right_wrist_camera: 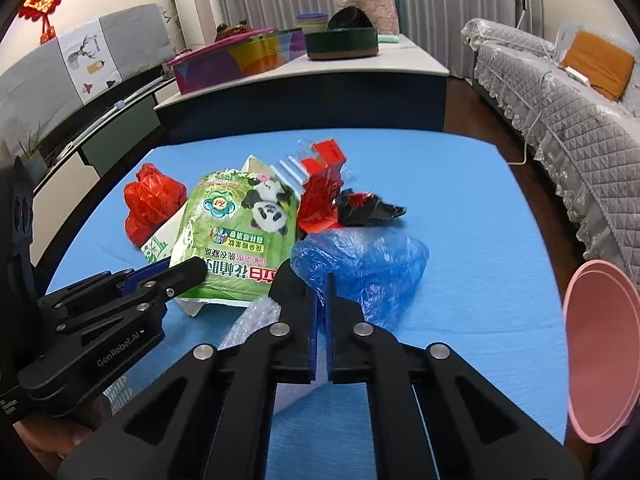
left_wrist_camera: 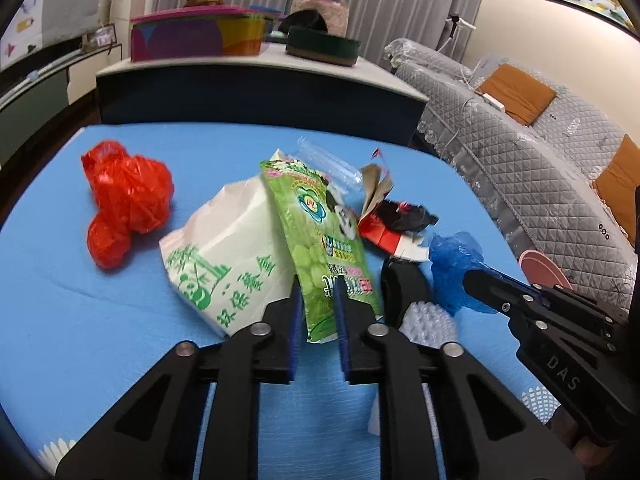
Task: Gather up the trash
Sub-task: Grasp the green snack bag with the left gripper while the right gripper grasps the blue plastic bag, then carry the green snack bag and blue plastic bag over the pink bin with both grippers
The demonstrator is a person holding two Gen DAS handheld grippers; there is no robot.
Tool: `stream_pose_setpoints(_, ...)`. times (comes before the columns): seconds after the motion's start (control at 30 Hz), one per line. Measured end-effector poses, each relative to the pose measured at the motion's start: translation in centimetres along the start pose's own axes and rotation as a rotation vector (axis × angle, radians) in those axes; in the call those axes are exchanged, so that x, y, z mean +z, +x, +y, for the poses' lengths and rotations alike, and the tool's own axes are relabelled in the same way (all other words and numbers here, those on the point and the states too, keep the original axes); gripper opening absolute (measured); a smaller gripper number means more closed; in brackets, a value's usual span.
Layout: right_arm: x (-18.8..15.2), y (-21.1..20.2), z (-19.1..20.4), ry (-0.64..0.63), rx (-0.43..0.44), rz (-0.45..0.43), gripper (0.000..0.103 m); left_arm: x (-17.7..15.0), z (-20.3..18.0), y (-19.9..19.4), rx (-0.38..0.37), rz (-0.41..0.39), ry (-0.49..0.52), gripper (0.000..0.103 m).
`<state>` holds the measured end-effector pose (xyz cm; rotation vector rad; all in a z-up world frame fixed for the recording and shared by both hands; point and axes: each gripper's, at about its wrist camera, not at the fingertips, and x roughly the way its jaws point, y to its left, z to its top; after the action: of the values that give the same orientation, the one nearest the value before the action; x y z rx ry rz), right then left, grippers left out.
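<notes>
Trash lies on a blue table (left_wrist_camera: 80, 320). My left gripper (left_wrist_camera: 318, 292) is shut on a green panda-print pouch (left_wrist_camera: 324, 240), lifted by its lower edge; the pouch also shows in the right wrist view (right_wrist_camera: 240, 232). My right gripper (right_wrist_camera: 321, 284) is shut on a crumpled blue plastic bag (right_wrist_camera: 368, 268), which also shows in the left wrist view (left_wrist_camera: 456, 268). A white paper bag with green print (left_wrist_camera: 232, 256), a red plastic bag (left_wrist_camera: 124, 200), a red carton (right_wrist_camera: 320, 196), a black wrapper (right_wrist_camera: 368, 208) and bubble wrap (right_wrist_camera: 256, 320) lie around them.
A pink bin rim (right_wrist_camera: 600, 348) stands at the table's right edge. A grey quilted sofa (left_wrist_camera: 520, 152) runs along the right. A long counter (left_wrist_camera: 260, 80) with colourful boxes stands behind the table.
</notes>
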<state>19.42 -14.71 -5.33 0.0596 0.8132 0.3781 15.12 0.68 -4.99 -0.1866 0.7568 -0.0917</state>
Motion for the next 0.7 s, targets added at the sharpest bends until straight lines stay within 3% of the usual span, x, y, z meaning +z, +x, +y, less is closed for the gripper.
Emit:
stream_pose_setpoints(0.23, 0.4, -2.4, -1.0, 0.013, -0.019, -0.059, 0.002, 0.7, -1.5, -1.9, -0.005, -0.068, 0.046, 0.002)
stream_pose_setpoints(0.7, -0.4, -7.8, -3.0, 0.057, -0.085, -0.160, 0.002, 0.9, -3.4, -5.3, -0.005, -0.141, 0.073, 0.001)
